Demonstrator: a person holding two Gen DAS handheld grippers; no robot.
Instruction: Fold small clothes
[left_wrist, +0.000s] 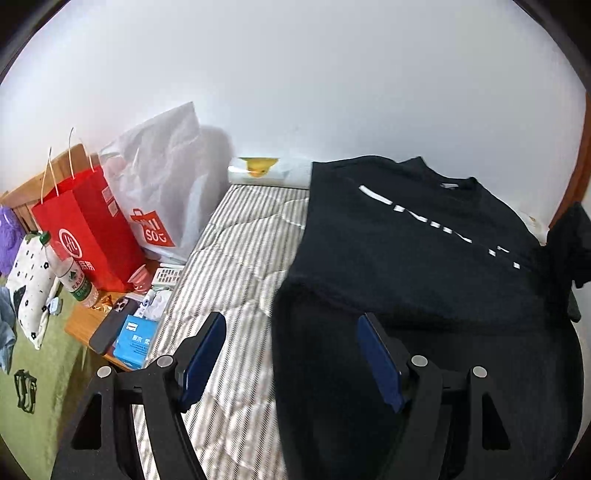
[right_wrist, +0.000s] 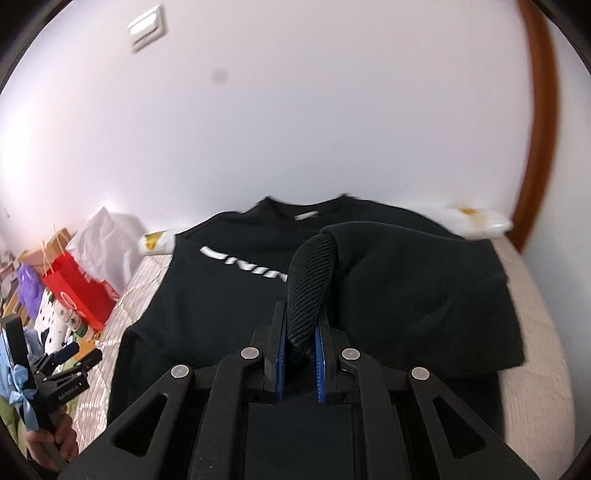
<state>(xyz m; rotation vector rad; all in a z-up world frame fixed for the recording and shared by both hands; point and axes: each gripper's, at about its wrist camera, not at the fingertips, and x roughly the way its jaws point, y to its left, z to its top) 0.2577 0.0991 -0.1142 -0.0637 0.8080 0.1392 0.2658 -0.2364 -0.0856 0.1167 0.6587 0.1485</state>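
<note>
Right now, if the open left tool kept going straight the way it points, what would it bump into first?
Probably the grey striped quilted bed cover, right beside the black sweatshirt's edge. The left tool is open and holds nothing, though depth is hard to judge.

Sweatshirt (left_wrist: 424, 258): black, spread flat on striped bedding (left_wrist: 236, 266).
Left gripper (left_wrist: 291, 362): jaws held apart, nothing gripped.
Red bag (left_wrist: 88, 229): stood at left.

Bright, even daylight (soft shadows), heavy fisheye warping, slight motion blur.
</note>
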